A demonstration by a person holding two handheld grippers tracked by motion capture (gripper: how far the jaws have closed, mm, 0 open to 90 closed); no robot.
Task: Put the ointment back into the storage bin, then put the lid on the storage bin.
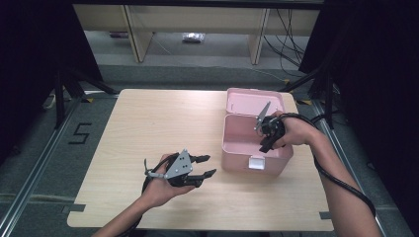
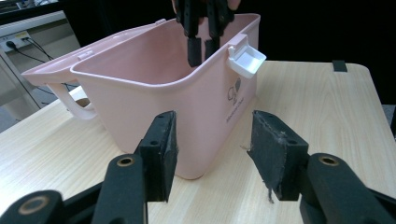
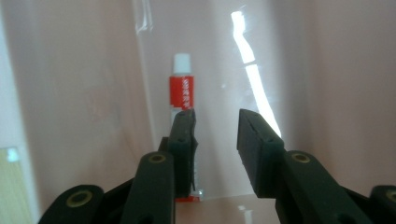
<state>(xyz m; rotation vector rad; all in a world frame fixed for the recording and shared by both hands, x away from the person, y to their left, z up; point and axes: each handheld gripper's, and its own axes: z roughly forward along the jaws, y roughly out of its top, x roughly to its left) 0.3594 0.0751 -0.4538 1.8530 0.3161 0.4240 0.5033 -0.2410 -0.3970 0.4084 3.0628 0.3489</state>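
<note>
One pink box (image 1: 232,148), lid up | one red tube (image 3: 182,91) inside | left gripper (image 1: 206,165) agape | right gripper (image 3: 215,135) agape, empty

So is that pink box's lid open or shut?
Open. The lid is swung back behind the box, and the right tool reaches down inside.

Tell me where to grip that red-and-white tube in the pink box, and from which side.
Grip the tube across its flat red body, below the white cap, coming straight down from above. It lies on the floor of the pink box, whose walls probably block any side approach. The right gripper already points down inside, jaws open, but sits beside the tube, so it likely needs shifting over it first.
</note>
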